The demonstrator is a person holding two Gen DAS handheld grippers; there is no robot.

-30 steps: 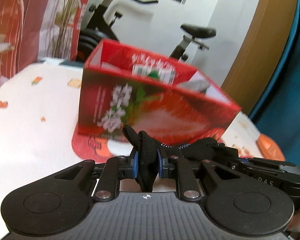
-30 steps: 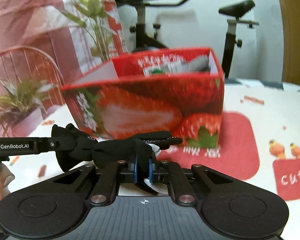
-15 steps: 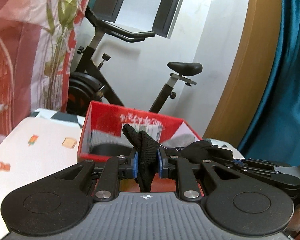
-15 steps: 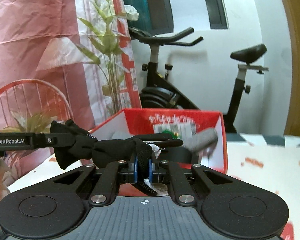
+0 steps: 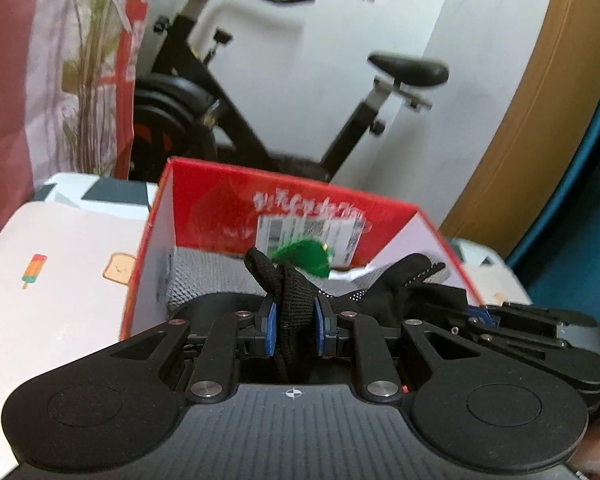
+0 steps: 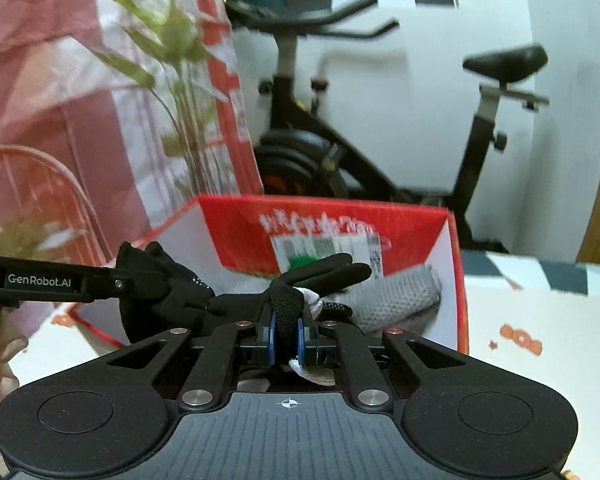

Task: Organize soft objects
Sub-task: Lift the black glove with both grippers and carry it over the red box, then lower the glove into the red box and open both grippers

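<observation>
Gloves: one grey knit (image 6: 404,296) lies inside the red box (image 5: 152,264); left gripper (image 5: 293,322) and right gripper (image 6: 286,330) both pinch a black glove (image 5: 384,292) above it, unreleased.

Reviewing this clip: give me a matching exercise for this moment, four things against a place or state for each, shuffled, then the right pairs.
Things:
1. black glove
2. grey knitted cloth
3. exercise bike
4. red strawberry box

Place or state:
A. standing on the floor behind the table
B. lying inside the box
C. pinched at both ends, by the left tongs and the right tongs
D. open-topped, on the patterned tablecloth

Pairs: 1-C, 2-B, 3-A, 4-D
</observation>
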